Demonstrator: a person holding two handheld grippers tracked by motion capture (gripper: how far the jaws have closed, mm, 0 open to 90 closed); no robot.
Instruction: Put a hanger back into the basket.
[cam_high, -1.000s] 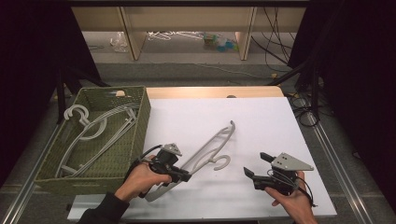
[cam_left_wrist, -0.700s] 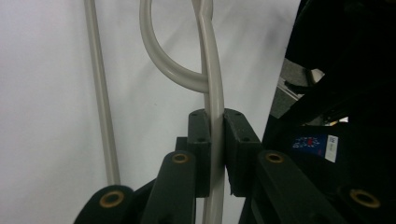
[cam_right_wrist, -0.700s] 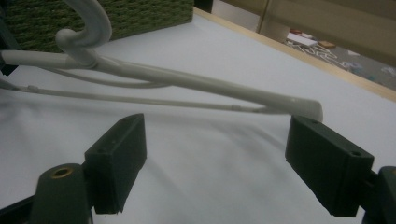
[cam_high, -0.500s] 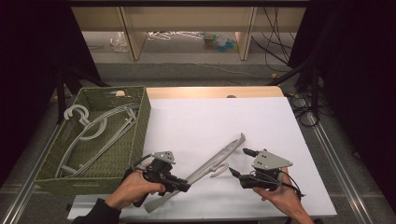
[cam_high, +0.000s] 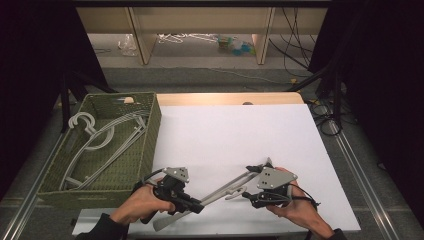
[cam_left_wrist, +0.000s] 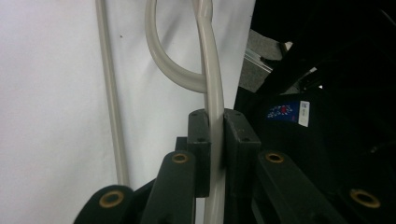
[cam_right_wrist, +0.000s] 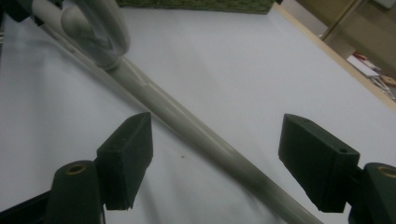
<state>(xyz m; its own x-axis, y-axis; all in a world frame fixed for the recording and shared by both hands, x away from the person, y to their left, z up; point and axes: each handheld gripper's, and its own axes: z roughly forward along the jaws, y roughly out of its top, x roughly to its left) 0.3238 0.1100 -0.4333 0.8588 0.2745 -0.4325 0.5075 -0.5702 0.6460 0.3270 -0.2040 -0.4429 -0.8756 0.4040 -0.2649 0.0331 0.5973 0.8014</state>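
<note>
My left gripper (cam_high: 192, 204) is clamped down on one grey hanger (cam_high: 220, 194), and in the left gripper view both pads pinch its upper bar (cam_left_wrist: 212, 116) tight, with the hook (cam_left_wrist: 170, 65) curling off at eleven o'clock and the thin lower bar (cam_left_wrist: 109, 93) running alongside over the white sheet. My right gripper (cam_high: 252, 196) sits at three o'clock from the left one, near the hanger's other arm, and it is spread wide: in the right gripper view the two pads (cam_right_wrist: 126, 154) stand well apart with the hanger's bar (cam_right_wrist: 187, 126) passing between them, touching neither. So that's one hanger in hand, lying slantwise at the near edge of the white table (cam_high: 240, 130), low end by my left hand (cam_high: 137, 207), high end up by my right hand (cam_high: 300, 207). Farther out at ten o'clock sits one green woven basket (cam_high: 150, 125), just beside the white sheet, and in it a pile of grey hangers (cam_high: 100, 142); I make out at least three but cannot count them surely. Beyond the table, at twelve o'clock, more hangers (cam_high: 187, 37) lie on the floor, too small to count.
</note>
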